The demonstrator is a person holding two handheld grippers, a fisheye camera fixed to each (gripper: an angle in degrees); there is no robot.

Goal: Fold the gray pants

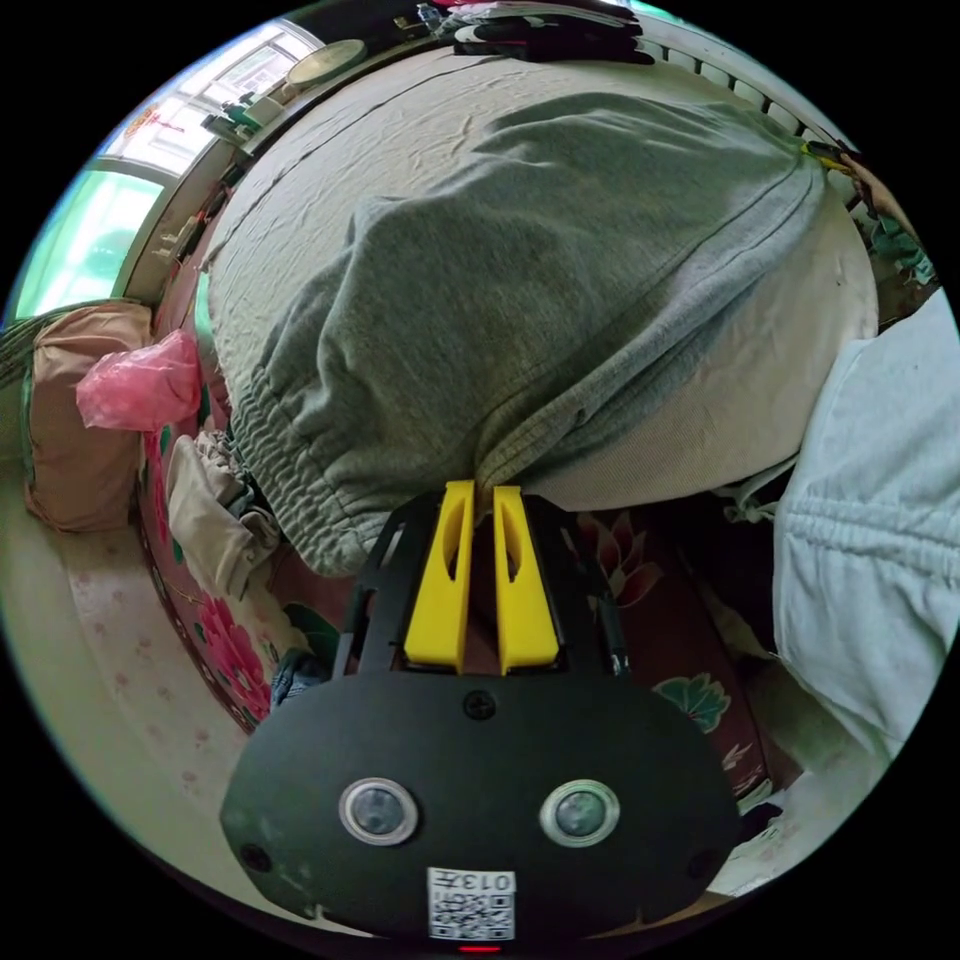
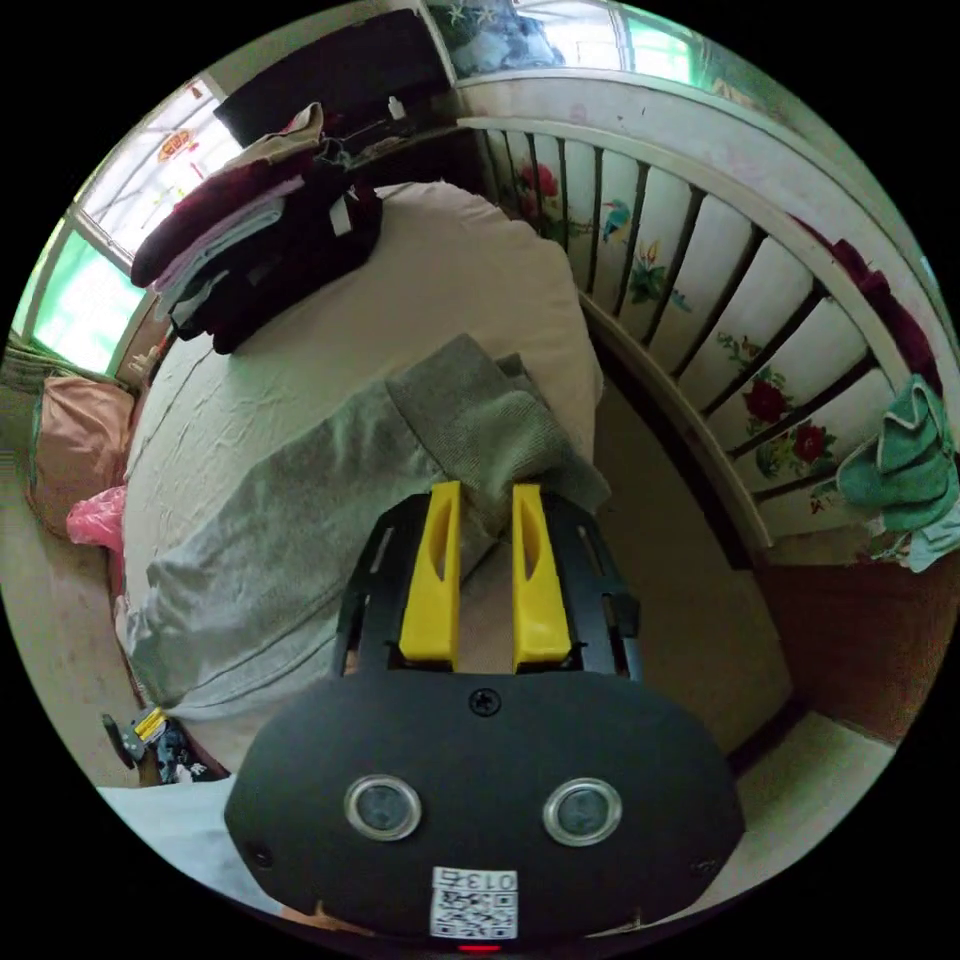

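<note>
Pinching gray pants (image 1: pixel 560 300): left gripper (image 1: pixel 483 490).

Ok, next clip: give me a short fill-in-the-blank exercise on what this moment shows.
1. The gray pants lie on a ____.
2. The left tongs pinch the pants near the ____ end, beside the gathered elastic.
3. The right tongs sit at the ribbed ____ of the legs.
4. A stack of folded clothes rests on the bed near the ____.

Missing words: bed; waistband; cuffs; window
</note>
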